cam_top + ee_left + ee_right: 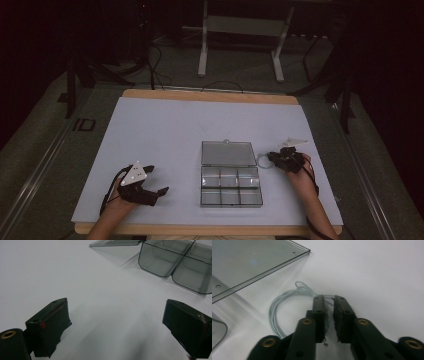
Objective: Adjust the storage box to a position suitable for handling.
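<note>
Right tongs (329, 300) had closed to a narrow slit on a coil of thin pale-blue wire (279, 307) lying on the desk (160, 135). The strands ran in between the tips at the coil's near-right edge, so the pads seemed to pinch it, though the contact itself was too fine to make out for certain. From those tongs the rest of the loop spread away to the left and slightly ahead, flat on the desk, with a small twisted eye at its far side; as a loop it had no real long axis. In the high view the coil (263, 161) lay between the right tongs (280, 159) and the box's open lid (228, 153), just beside the lid's corner but apart from it. Beyond the coil, still leftward of the right tongs, stood the clear compartment box (231, 186). Left tongs (150, 182) sat well apart on the box's other side, gaping wide with nothing between them, so the right hand was plainly the nearer one. A carry into a compartment would likely go leftward.

Counted: one wire coil, one box with one hinged lid, six compartments, all empty, and two tongs.
</note>
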Available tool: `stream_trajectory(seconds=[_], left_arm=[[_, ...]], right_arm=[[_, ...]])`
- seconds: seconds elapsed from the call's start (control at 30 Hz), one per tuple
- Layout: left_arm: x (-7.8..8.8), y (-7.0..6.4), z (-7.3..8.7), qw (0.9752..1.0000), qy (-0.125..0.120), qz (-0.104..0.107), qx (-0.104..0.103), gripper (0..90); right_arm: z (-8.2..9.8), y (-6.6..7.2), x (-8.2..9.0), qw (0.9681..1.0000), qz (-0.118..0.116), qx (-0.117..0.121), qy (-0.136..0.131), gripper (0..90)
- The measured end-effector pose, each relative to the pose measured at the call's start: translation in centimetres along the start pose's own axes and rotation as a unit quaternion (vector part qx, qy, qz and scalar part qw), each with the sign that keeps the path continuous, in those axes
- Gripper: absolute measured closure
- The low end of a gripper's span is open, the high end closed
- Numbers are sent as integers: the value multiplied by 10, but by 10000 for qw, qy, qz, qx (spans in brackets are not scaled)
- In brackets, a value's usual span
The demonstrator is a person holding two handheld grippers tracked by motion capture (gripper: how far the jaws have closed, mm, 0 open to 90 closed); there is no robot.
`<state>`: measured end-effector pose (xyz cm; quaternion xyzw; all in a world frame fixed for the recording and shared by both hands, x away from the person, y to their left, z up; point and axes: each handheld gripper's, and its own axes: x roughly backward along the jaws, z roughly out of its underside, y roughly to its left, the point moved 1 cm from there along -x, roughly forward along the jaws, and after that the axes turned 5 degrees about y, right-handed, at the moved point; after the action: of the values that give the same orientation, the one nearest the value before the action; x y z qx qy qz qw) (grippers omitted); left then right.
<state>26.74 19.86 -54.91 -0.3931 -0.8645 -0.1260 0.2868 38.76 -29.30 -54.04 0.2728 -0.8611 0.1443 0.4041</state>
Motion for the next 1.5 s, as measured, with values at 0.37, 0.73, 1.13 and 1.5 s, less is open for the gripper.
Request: stream_trajectory(seconds=[0.37,0.73,1.13,1.5], left_arm=[[0,0,0,10000,6,3,17,73],[0,0,0,10000,4,7,9,72],[-1,0,0,10000,17,-6,-6,72],[0,0,0,10000,8,8,-1,72]], right_arm=[[-1,-1,1,9995,-41,-299,20,897],[-7,2,26,9997,-4,-231,-101,897],[-13,3,58,9993,49,-210,-302,897],[-32,23,91,9979,-100,43,-633,897]])
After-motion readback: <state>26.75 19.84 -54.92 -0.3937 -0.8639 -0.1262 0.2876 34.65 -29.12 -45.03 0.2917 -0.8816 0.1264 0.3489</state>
